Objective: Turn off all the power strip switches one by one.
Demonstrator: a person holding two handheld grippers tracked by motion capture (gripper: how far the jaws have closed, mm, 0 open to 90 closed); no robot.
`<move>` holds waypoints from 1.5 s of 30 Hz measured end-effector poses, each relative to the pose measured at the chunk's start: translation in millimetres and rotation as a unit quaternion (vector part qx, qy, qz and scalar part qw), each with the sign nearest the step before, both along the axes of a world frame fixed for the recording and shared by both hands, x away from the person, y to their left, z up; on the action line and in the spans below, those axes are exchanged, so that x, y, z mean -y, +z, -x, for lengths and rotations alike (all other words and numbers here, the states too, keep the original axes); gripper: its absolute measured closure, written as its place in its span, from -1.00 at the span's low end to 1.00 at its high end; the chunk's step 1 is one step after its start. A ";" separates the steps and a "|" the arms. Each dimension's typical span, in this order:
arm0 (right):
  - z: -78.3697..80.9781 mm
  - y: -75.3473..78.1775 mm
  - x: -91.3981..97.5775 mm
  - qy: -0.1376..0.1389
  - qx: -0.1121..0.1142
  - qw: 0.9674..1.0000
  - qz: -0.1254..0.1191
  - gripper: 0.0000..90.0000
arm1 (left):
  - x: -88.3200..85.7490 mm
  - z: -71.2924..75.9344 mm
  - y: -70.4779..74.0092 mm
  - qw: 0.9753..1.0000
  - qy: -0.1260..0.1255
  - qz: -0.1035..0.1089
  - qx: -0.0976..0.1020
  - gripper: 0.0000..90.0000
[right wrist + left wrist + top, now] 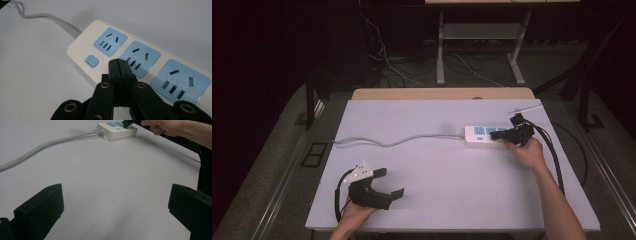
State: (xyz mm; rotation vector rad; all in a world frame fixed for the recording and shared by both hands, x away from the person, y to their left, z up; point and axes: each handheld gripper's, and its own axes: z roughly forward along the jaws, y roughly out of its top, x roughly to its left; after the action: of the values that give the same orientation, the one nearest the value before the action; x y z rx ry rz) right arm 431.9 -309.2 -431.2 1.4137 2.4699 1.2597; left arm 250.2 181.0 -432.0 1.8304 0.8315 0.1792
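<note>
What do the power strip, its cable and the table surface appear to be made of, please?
Power strip: apparently moulded plastic, smooth cream casing with matte blue socket faces and rounded edges. Cable: probably a rubbery or PVC sheath, grey, lying in soft curves. Table: a smooth matte white top, perhaps laminate or foam board; the look cannot settle which.

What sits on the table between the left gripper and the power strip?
Nothing: bare white table runs from the open left gripper to the power strip, whose grey cord trails off to one side, as the left gripper view shows.

The white power strip (pixel 82 42) has 3 blue socket panels (pixel 110 39), a blue switch (pixel 92 60) and grey cord (pixel 387 141).
</note>
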 end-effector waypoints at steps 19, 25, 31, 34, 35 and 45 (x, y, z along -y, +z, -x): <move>2.7 -7.8 6.3 -0.012 0.003 0.999 -0.039 1.00 | 0.3 0.0 -0.3 1.000 -0.003 -0.001 0.000 -1.00; 2.3 -5.8 4.6 -0.011 0.002 0.999 -0.030 1.00 | -0.5 0.0 0.0 1.000 -0.002 0.000 0.001 -1.00; 2.4 -4.1 2.8 -0.013 0.001 1.000 -0.022 1.00 | -0.6 -0.6 -0.4 1.000 -0.003 -0.002 0.000 -1.00; 1.3 -3.3 2.7 -0.011 -0.003 1.000 -0.020 1.00 | -0.6 -0.9 -0.3 1.000 -0.003 -0.002 0.000 -1.00; 0.9 -1.8 5.0 -0.013 -0.007 0.999 -0.038 1.00 | -0.6 -0.9 -0.3 1.000 -0.003 -0.002 0.000 -1.00; 2.0 14.2 2.1 -0.002 0.007 1.000 -0.009 1.00 | -0.4 -1.0 -0.5 1.000 -0.004 -0.003 -0.001 -1.00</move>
State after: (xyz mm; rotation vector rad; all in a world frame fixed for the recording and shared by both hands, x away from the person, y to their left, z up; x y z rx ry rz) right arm 429.9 -311.3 -417.0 1.4084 2.4523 1.2910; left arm 251.2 181.4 -432.5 1.8390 0.8257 0.1757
